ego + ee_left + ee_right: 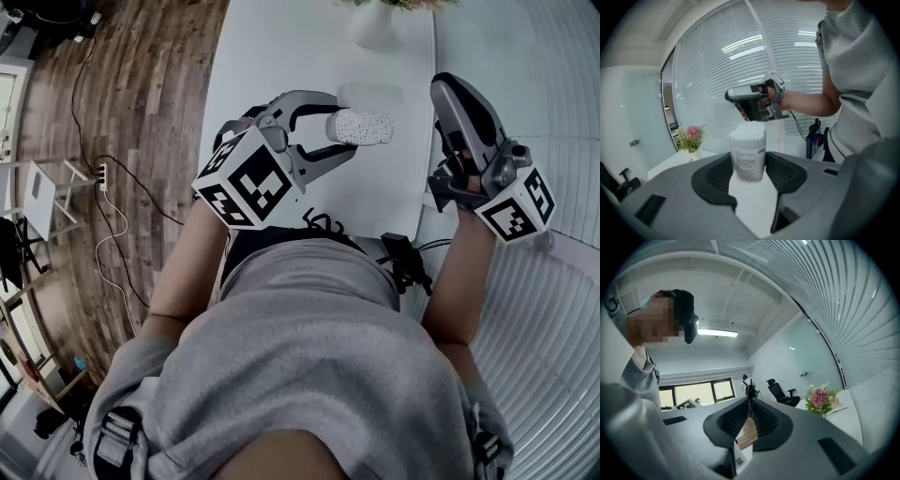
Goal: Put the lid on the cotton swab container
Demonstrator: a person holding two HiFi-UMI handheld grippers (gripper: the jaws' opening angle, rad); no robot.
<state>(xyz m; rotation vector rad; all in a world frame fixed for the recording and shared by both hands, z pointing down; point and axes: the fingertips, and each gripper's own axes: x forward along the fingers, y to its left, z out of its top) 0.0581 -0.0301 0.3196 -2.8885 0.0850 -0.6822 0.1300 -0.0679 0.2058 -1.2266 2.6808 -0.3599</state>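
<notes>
The clear cotton swab container, packed with white swabs and open at the top, sits between the pads of my left gripper, which is shut on its sides. In the left gripper view the container stands upright between the jaws over the white table. A clear, rounded piece that looks like the lid lies on the table just beyond it. My right gripper hangs raised at the table's right edge, apart from both. Its jaws stand nearly together, with only a thin slit between them.
The white table carries a white vase of flowers at its far end. Wood floor with a cable and power strip lies to the left. Window blinds run along the right. My own body fills the near side.
</notes>
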